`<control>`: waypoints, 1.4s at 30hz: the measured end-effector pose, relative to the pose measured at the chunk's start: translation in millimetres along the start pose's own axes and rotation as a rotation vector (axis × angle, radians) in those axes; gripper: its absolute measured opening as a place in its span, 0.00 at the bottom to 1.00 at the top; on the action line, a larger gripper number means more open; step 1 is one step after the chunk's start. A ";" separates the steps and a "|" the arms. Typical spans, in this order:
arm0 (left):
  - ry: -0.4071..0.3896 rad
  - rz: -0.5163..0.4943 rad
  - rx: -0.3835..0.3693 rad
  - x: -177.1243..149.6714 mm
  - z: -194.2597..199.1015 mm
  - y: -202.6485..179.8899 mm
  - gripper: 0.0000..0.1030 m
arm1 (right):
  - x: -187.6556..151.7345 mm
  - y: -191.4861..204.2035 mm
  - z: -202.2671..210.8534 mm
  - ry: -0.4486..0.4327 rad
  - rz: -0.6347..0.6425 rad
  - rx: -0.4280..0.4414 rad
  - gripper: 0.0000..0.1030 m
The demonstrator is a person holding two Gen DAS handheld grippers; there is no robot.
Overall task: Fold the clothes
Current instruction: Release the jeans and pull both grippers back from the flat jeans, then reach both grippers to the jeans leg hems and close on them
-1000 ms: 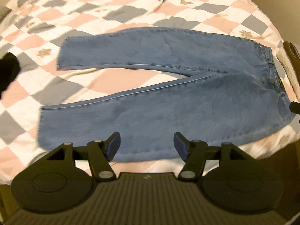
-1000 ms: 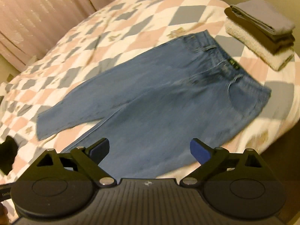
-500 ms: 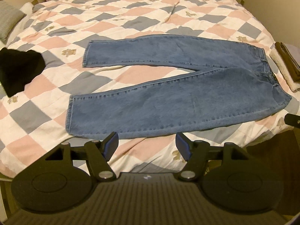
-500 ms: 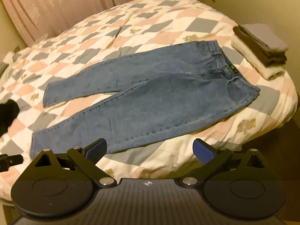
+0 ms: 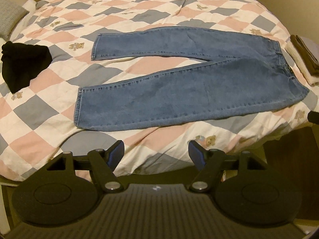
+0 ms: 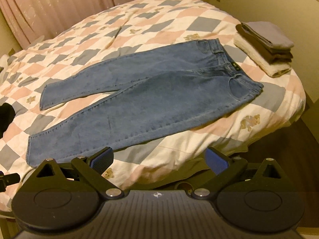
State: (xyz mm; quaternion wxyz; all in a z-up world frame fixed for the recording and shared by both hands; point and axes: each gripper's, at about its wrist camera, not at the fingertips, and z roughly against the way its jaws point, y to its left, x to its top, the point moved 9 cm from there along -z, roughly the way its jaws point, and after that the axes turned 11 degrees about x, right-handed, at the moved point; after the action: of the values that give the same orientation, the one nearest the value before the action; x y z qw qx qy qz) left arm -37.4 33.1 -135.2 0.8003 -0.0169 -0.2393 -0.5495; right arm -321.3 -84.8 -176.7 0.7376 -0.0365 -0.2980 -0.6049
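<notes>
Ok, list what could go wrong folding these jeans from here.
1. The jeans lie with legs splayed apart; folded as they lie, the leg edges likely won't line up.
2. The near leg runs close to the bed's front edge; a pull toward you could slide denim off.
3. The waistband sits beside the folded stack; a wide swing of the right gripper might topple it. Both it and the left gripper are open and empty.

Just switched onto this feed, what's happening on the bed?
A pair of blue jeans lies spread flat and unfolded on the checked quilt, legs apart. Both claws are open and empty, held off the near edge of the bed: left claw, right claw. A folded stack sits by the waistband, and a black garment lies past the leg ends.
</notes>
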 end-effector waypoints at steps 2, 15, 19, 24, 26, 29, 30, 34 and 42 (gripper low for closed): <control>-0.006 -0.011 0.000 0.2 0.8 -2.4 0.66 | -1.8 -2.2 2.8 -0.007 -0.008 -0.001 0.98; -0.043 -0.004 -0.007 9.3 1.4 4.3 0.68 | 4.5 -13.2 12.8 -0.038 -0.027 -0.032 0.98; -0.028 0.010 -0.003 8.7 -7.0 11.2 0.68 | 12.1 -13.1 10.5 -0.044 -0.014 -0.037 0.98; -0.010 0.045 0.006 14.7 -19.2 16.7 0.68 | 29.3 -18.0 -6.0 -0.027 0.003 -0.028 0.98; -0.003 0.066 0.007 21.5 -26.0 16.8 0.69 | 38.4 -21.0 -14.2 -0.018 0.010 -0.025 0.98; -0.004 0.093 0.001 36.3 -36.3 12.9 0.69 | 61.3 -31.6 -27.1 -0.017 0.020 -0.012 0.98; -0.007 0.097 -0.001 43.9 -40.5 9.3 0.69 | 69.5 -36.0 -31.3 -0.018 0.022 -0.005 0.98; -0.044 0.096 -0.002 80.6 -56.8 -12.5 0.69 | 109.0 -63.0 -55.0 -0.015 0.002 0.089 0.97; -0.062 0.006 0.055 164.1 -116.7 -75.6 0.68 | 204.9 -127.0 -111.0 -0.074 0.004 0.289 0.84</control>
State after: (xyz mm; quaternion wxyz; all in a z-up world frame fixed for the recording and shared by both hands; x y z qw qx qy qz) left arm -15.8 -173.7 -190.4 0.7943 -0.0125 -0.2788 -0.5396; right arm -374.9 -342.9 -207.5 0.7250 0.0473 -0.4089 -0.5522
